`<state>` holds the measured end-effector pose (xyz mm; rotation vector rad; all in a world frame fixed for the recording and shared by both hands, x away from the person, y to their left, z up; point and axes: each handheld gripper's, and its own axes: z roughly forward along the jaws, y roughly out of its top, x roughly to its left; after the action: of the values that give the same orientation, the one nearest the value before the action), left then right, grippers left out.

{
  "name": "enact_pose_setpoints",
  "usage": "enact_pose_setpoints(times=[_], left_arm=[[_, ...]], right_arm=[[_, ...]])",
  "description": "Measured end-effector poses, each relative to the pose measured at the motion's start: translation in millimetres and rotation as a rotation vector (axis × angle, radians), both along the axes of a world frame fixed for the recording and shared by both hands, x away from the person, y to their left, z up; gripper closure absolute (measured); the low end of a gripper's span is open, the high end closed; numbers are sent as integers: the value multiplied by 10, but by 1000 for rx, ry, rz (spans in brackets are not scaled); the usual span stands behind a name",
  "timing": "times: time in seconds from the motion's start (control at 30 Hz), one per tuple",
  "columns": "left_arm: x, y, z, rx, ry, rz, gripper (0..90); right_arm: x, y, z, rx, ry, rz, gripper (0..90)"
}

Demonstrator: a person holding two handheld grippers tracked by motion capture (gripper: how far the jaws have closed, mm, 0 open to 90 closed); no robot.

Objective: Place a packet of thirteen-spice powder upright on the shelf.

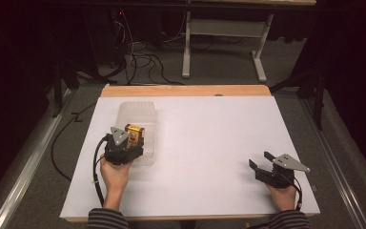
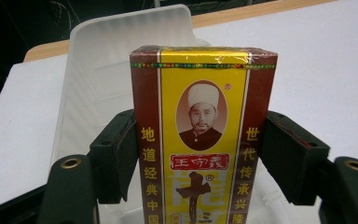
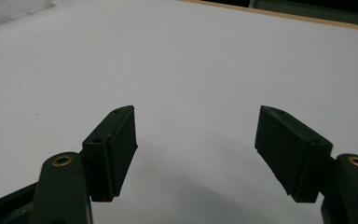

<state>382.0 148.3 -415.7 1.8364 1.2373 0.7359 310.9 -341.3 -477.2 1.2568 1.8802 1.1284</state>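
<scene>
A red and yellow box (image 2: 200, 135) with a portrait and Chinese print stands upright between the black jaws of my left gripper (image 2: 196, 154), whose pads press on both its sides. In the high view the box (image 1: 134, 133) and left gripper (image 1: 132, 139) hover over the near end of a clear plastic tray (image 1: 136, 112) at the table's left. The tray (image 2: 107, 74) lies behind and below the box. At the right near edge my right gripper (image 1: 259, 160) rests open, nothing between its fingers (image 3: 112, 149).
The white table top (image 1: 205, 143) has a wooden strip along its far edge. Beyond the table are cables on the floor and a white desk frame (image 1: 219, 43). Dark curtains close in both sides.
</scene>
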Motion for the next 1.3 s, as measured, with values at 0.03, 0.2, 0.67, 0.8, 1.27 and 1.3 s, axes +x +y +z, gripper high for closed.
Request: enact_pose_setpoints(times=[0.03, 0.2, 0.67, 0.8, 1.27, 1.3], left_arm=[[-10, 5, -9, -1, 1, 0, 327], [-27, 15, -21, 3, 7, 2, 326], [-90, 66, -43, -14, 2, 9, 314], [-108, 67, -43, -11, -2, 8, 313], [-164, 104, -26, -24, 1, 4, 283], [-167, 104, -24, -24, 2, 3, 279]], right_arm=[[-1, 2, 0, 1, 2, -1, 299], [1, -1, 0, -1, -1, 0, 298], [-8, 1, 0, 5, -3, -5, 297], [-9, 1, 0, 6, -3, -4, 297], [-11, 2, 0, 2, -5, -2, 298], [-9, 1, 0, -1, -8, 0, 297]])
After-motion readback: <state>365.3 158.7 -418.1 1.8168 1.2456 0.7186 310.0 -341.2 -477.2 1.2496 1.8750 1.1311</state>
